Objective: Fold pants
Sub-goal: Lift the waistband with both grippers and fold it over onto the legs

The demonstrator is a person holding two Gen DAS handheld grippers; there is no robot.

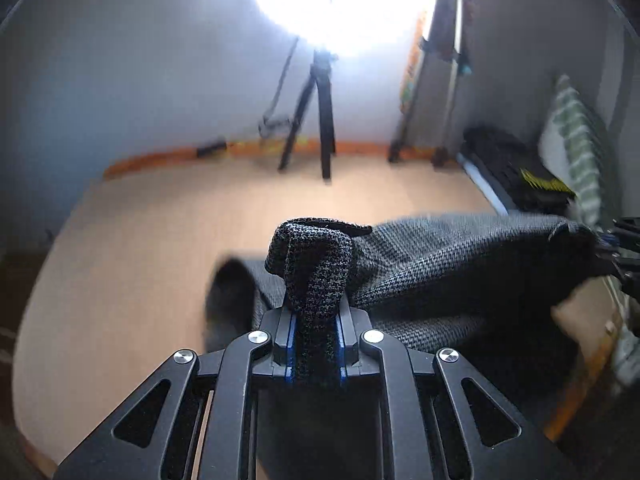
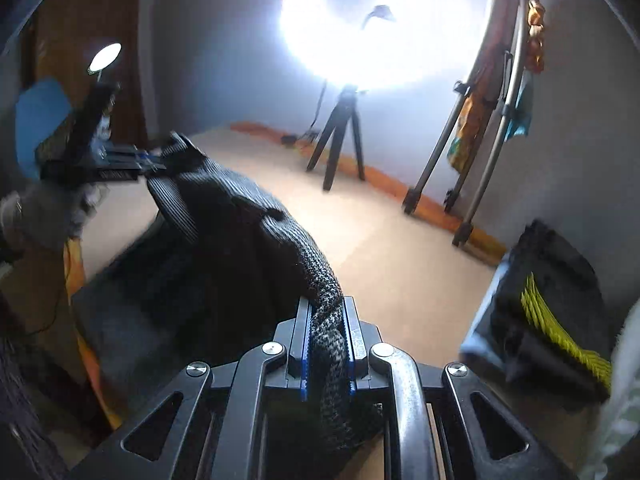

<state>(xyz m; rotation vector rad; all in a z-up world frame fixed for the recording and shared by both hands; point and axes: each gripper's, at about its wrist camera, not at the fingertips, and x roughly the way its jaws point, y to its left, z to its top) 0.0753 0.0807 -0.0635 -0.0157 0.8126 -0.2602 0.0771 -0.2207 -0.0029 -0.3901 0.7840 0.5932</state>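
A pale tan surface (image 1: pixel 140 240) fills the middle of both views, bordered along its far edge by an orange strip (image 1: pixel 168 158) where it meets a grey-blue wall (image 1: pixel 120 60). At the top centre of each frame a ring light (image 2: pixel 360 32) glares white, washing out everything around it; it stands on a black tripod (image 1: pixel 316 120) planted near the far edge, with a cable (image 1: pixel 280 88) hanging down beside it. To the right of the tripod lean the metal legs of a second stand (image 2: pixel 492 120) draped with orange and teal cloth. At the right edge of both frames lies a dark bundle with a yellow patch (image 2: pixel 552 312), and in the left wrist view a green-and-white striped item (image 1: pixel 576 140) stands behind it.

The pants (image 1: pixel 440 264), a dark grey knit, hang lifted between the two tools, sagging across the lower centre toward the surface and blocking much of the near ground. The left gripper (image 1: pixel 316 316) is pressed together on a bunched fold of the fabric, which sticks up above its fingers. The right gripper (image 2: pixel 327 332) likewise pinches a rolled edge of the pants between its blue-lined fingers. In the right wrist view the left gripper shows at the middle left, clamped on the ribbed waistband, with a gloved hand (image 2: pixel 40 212) behind it. A small round lamp (image 2: pixel 105 57) glows in the upper left.
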